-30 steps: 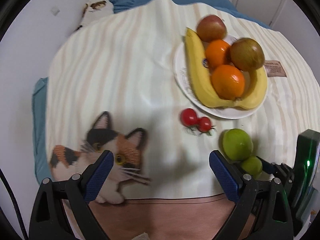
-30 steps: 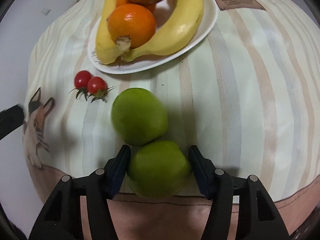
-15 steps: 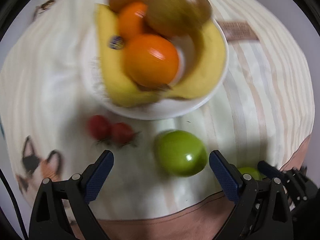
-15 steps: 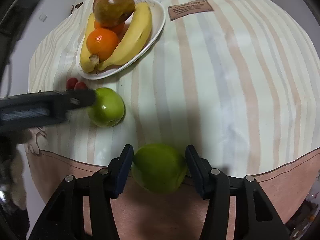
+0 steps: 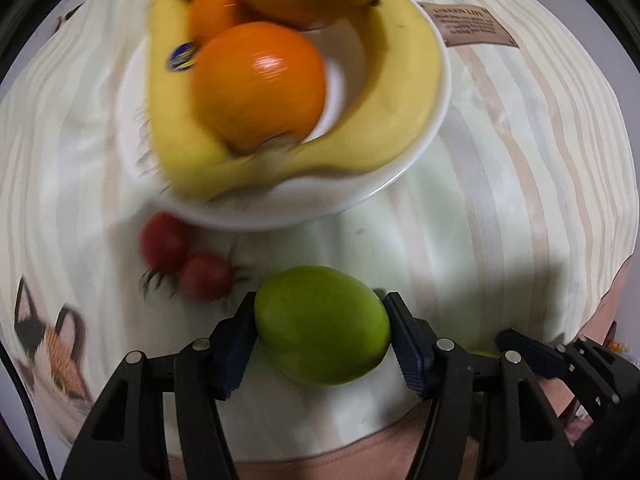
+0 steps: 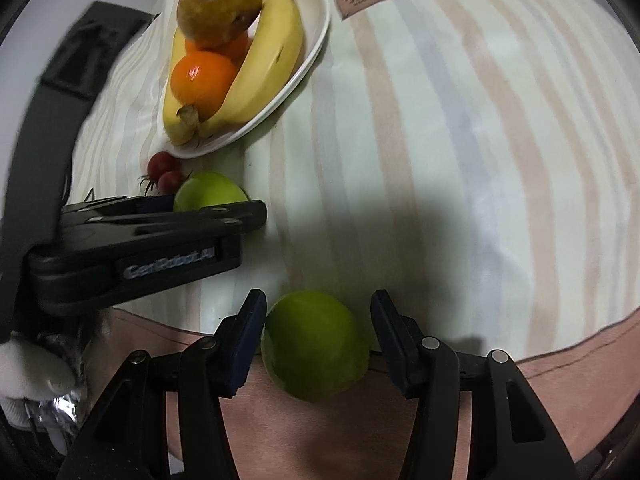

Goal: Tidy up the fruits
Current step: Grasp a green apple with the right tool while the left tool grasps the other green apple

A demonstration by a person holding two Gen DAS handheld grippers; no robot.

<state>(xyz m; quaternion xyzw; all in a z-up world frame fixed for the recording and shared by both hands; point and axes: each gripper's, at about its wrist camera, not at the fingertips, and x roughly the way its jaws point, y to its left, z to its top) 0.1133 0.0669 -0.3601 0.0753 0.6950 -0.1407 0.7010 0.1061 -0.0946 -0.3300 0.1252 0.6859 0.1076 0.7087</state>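
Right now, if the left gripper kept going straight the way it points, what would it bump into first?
The left gripper already has the green apple between its fingers. Straight on, the apple would probably press into the striped cloth below.

Your left wrist camera looks steeply down, close over the white plate of fruit. Your right wrist camera looks down from farther back, the plate up and left. Both views share the plate and the striped cloth beneath it.

Black grippers, blue ribbed pads, silver rivets.
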